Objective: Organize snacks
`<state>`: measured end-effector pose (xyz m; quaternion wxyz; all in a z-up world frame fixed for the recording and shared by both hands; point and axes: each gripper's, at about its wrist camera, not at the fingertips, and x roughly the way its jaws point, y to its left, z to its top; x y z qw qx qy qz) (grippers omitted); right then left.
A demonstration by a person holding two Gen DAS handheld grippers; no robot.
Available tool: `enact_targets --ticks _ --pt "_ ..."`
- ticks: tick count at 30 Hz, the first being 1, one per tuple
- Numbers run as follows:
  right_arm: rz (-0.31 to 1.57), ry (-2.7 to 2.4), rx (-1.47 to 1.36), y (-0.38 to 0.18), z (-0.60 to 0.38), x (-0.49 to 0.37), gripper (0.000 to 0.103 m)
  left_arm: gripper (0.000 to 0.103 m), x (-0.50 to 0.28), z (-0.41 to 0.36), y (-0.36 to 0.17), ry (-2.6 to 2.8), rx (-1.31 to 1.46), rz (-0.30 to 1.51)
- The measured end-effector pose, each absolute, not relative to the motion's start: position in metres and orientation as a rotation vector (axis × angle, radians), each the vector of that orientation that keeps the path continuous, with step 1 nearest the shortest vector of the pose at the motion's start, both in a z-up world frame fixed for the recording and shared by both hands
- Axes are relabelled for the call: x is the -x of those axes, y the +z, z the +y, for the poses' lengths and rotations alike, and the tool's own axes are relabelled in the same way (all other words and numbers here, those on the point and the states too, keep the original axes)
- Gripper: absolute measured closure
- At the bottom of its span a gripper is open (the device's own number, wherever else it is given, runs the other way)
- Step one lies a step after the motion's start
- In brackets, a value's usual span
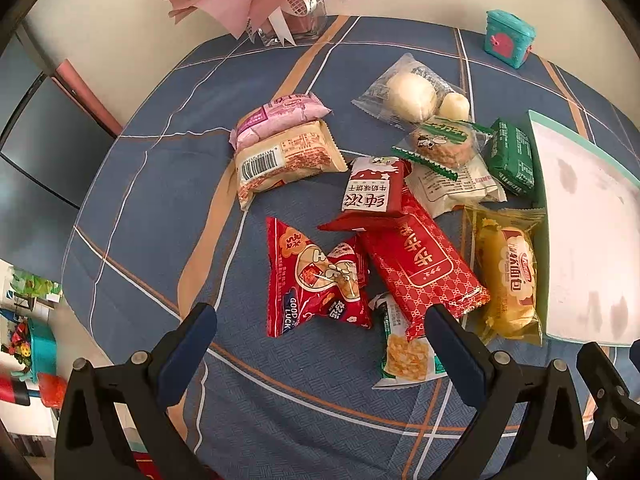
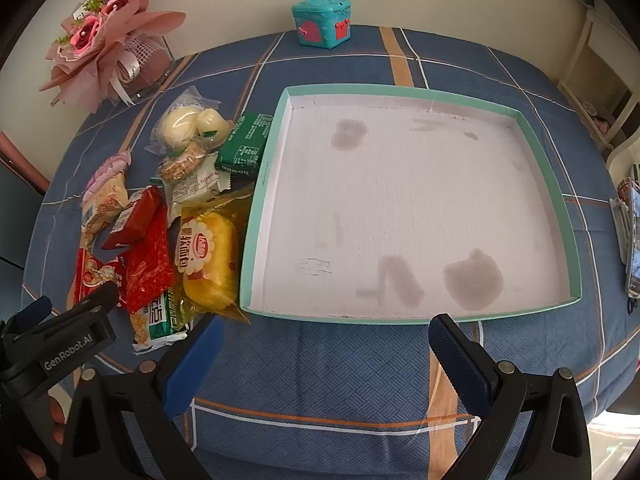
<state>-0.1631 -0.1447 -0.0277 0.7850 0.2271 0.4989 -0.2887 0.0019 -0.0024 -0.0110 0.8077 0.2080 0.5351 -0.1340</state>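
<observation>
both grippers, left (image 1: 320, 320) and right (image 2: 324, 326), hang spread wide and empty, since the snacks (image 1: 384, 216) lie heaped just beside the bare tray (image 2: 400, 92), likely awaiting sorting.

We see even, soft daylight in both views; shadows beneath the snack packets (image 1: 360, 216) are faint. Glare whitens the tray (image 2: 400, 216) floor. Fisheye distortion bows the tabletop (image 2: 320, 360) edges, and dark vignetting fills the corners. Focus is sharp centrally, softer at margins.
</observation>
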Motion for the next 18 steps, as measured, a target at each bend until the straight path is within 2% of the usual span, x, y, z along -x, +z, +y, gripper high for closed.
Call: enact_targets --ticks 18 --pt "1.082 -0.627 -0.490 -0.0273 -0.1469 0.1637 0.000 0.000 -0.0032 -0.0010 -0.0126 -0.283 -0.440 1.153"
